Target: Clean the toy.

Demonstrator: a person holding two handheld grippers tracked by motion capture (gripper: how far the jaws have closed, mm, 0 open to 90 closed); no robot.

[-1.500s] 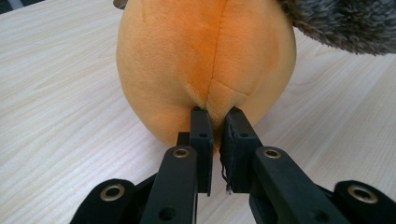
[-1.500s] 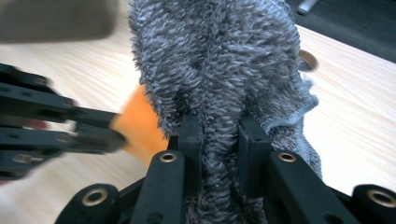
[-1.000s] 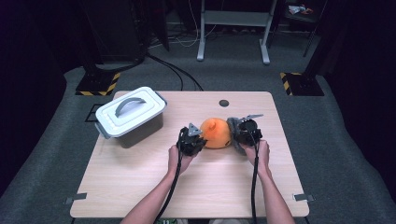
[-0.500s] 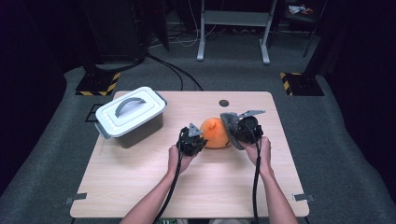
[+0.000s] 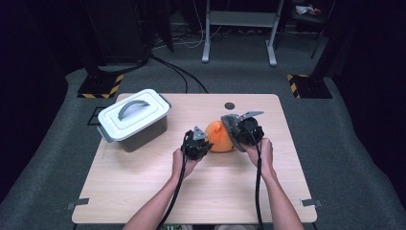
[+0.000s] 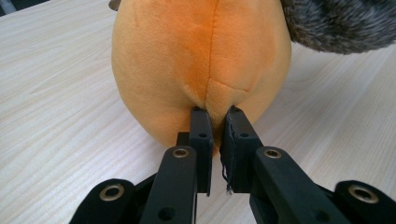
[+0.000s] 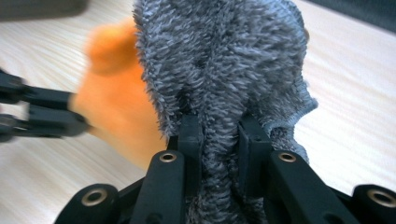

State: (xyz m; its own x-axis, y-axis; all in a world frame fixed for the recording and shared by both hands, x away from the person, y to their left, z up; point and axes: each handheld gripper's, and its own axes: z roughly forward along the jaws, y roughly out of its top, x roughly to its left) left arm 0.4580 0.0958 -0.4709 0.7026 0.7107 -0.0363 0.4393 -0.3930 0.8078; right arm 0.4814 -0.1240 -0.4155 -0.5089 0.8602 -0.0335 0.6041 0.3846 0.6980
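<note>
An orange plush toy (image 5: 218, 138) sits at the middle of the wooden table (image 5: 143, 182), with a grey furry cover (image 5: 229, 123) on its right side. My left gripper (image 5: 205, 142) is at the toy's left, shut on a pinched fold of the orange plush (image 6: 201, 60); its jaws (image 6: 217, 114) nip the seam low on the body. My right gripper (image 5: 233, 129) is tilted at the toy's right, shut on the grey fur (image 7: 219, 60), which bunches between its fingers (image 7: 219, 128). The orange body (image 7: 112, 98) and the left gripper (image 7: 42, 112) show blurred in the right gripper view.
A white lidded box with a grey handle (image 5: 134, 117) stands at the table's back left. A small round hole (image 5: 229, 106) marks the far edge. Dark carpet, stand legs and yellow-black floor markers lie beyond the table.
My right gripper has lifted slightly with the grey fur in it, drawing the fur up off the orange toy. The left gripper has held still on the plush.
</note>
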